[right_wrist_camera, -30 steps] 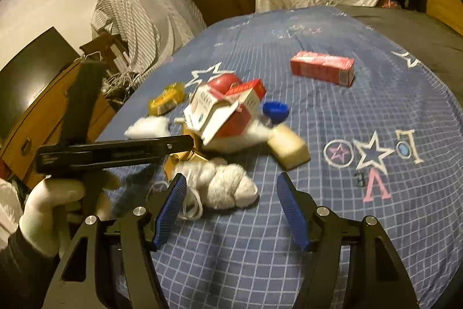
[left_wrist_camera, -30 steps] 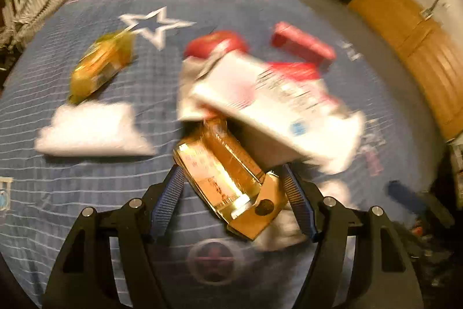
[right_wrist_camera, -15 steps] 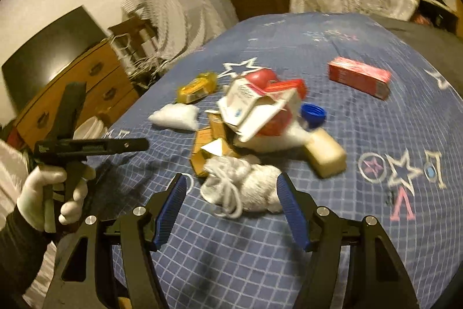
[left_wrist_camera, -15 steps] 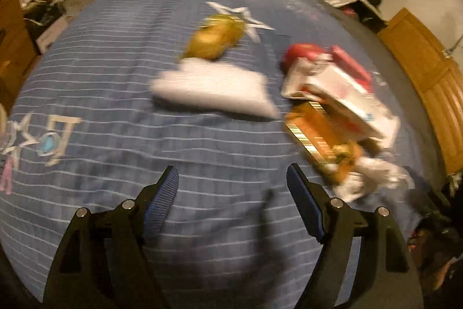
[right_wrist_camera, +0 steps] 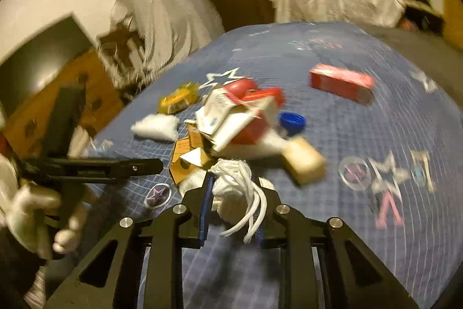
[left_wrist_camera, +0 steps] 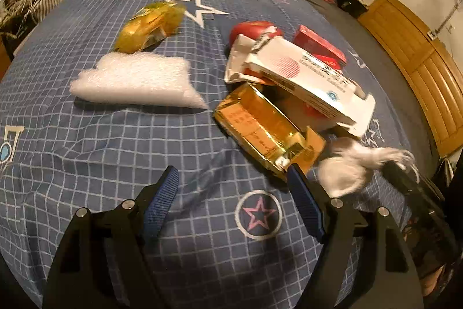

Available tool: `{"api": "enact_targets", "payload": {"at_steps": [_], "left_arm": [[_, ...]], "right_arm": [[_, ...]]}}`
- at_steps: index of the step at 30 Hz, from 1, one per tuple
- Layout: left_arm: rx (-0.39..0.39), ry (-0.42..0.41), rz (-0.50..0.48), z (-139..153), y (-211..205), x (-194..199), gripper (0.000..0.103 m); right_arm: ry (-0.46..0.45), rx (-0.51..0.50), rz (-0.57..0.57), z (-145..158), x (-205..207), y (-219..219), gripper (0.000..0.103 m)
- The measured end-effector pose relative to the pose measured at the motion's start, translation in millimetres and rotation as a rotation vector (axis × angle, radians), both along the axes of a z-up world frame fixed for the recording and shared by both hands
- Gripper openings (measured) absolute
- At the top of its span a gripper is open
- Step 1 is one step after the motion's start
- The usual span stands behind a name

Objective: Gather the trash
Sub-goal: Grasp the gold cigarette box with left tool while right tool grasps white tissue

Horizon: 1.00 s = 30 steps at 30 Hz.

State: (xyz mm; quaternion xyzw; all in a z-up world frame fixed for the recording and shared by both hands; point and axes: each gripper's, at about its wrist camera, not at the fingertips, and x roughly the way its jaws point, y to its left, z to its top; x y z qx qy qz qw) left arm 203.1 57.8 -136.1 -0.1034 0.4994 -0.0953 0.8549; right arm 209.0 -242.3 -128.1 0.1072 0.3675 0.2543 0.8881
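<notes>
- Under my fingers is a bed [left_wrist_camera: 86, 152] covered in a blue checked sheet printed with stars.
- A yellow wrapper [left_wrist_camera: 150, 26] lies at its far side, beside a white star print.
- Just in front of the wrapper lies a white foam piece [left_wrist_camera: 136, 80].
- A heap sits mid-bed: a gold box [left_wrist_camera: 260, 126] beneath a torn white carton [left_wrist_camera: 306, 77].
- A red box [right_wrist_camera: 341, 81] lies well apart.
- A blue cap [right_wrist_camera: 292, 122] and a tan block [right_wrist_camera: 303, 160] rest beside the heap.
</notes>
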Motion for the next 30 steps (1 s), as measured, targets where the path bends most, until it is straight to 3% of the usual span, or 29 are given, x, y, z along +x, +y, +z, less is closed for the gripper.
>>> {"api": "enact_targets", "payload": {"at_steps": [4, 10, 17, 23, 30], "left_arm": [[0.0, -0.002, -0.032, -3.1, -6.9, -8.7, 0.074], [0.0, -0.008, -0.04, -5.3, -6.6, -21.1, 0.074], [-0.045, 0.008, -0.004, -6.4, -1.3, -17.4, 0.075], [-0.092, -0.002, 0.039, 2.0, -11.3, 2.0, 0.085], [-0.016, 0.037, 0.036, -1.0, -43.7, 33.5, 0.087]], "right_arm": [[0.051, 0.145, -0.078, -11.2, -21.4, -51.1, 0.026], [0.035, -0.004, -0.187, -30.9, -51.5, -86.8, 0.031], [-0.006, -0.075, -0.293, -26.0, -56.1, -116.1, 0.046], [0.024, -0.084, -0.188, -23.0, -46.0, -103.6, 0.048], [0.051, -0.059, -0.129, -28.7, -35.8, -81.4, 0.05]]}}
